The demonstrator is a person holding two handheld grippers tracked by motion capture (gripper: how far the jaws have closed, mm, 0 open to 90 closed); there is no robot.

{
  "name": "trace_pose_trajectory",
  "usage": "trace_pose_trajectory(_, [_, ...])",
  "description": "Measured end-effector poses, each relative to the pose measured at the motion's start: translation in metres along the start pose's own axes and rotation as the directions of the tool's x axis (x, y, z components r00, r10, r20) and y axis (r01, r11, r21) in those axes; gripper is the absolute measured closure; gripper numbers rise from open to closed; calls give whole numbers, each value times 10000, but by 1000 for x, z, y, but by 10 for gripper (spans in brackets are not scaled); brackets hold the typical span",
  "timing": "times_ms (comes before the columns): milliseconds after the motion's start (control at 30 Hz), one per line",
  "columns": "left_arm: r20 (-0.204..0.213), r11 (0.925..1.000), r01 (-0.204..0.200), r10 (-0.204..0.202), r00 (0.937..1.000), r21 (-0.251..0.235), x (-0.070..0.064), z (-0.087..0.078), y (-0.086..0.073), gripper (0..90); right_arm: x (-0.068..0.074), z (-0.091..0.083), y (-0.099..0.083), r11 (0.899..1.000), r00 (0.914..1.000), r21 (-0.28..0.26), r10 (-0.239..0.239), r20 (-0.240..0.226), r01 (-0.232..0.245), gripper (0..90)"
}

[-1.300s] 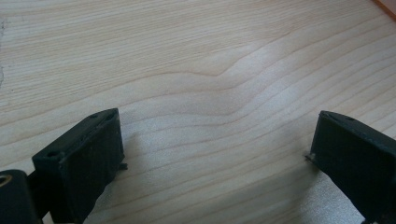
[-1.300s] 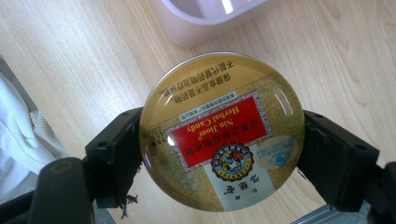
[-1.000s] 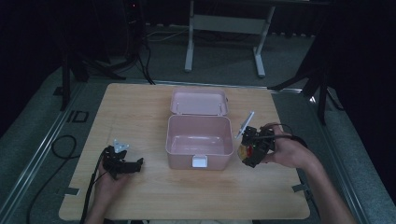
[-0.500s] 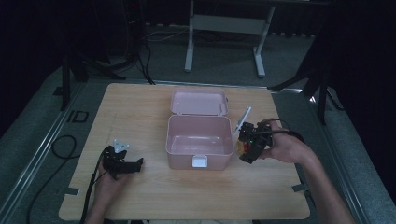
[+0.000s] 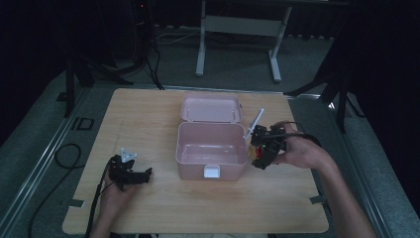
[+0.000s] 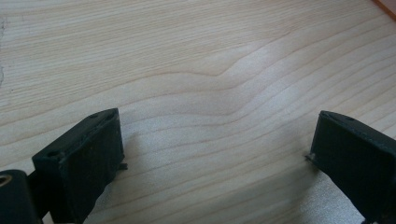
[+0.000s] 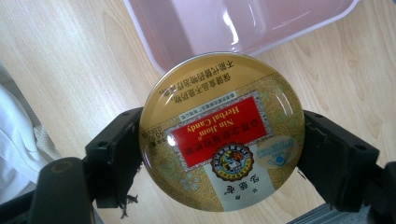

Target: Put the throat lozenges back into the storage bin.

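Tin (image 7: 222, 133) first: a round, gold candy tin with a red label, clamped between the two black jaws of the right gripper (image 5: 261, 148), which squeeze it at opposite points of its rim so that the domed lid faces the gripper's own camera. From where I stand above the table (image 5: 148, 119), that gripper is held just beside the right wall of the open pink box (image 5: 212, 151), near its rim, and the tin looks to be off the wood, hanging in the grip. The box's lid (image 5: 210, 108) is folded back behind it and the inside looks bare. I'd judge the tin to be light and stiff, thin pressed metal that won't give much under the pads, but glossy and curved, so it could slide or twist out if the hold loosens or shifts off the widest line. Gripping across the full width at the rim, as it is now, seems the safest place; pinching on the dome would likely let it squirt free. It is hardly fragile, though a hard squeeze might dent the wall or pop the lid. The left gripper (image 5: 130, 171) rests low over the bare wood well to the left of the box, its jaws spread wide with nothing between them. A slim white piece (image 5: 254, 124) sticks up by the right gripper; I can't tell what it is.
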State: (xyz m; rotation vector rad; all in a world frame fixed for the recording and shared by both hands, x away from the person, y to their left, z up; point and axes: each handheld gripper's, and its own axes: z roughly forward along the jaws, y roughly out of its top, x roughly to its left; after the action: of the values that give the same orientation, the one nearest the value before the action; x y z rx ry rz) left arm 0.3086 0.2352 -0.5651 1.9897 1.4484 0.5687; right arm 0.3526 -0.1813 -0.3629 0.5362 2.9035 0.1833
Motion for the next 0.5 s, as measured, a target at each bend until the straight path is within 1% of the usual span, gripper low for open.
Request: trace_pose_trajectory(500, [0, 10000, -2, 2, 10000, 5, 0, 0, 0, 30, -1, -3, 12, 9998, 9998, -16, -206, -28, 206, 201])
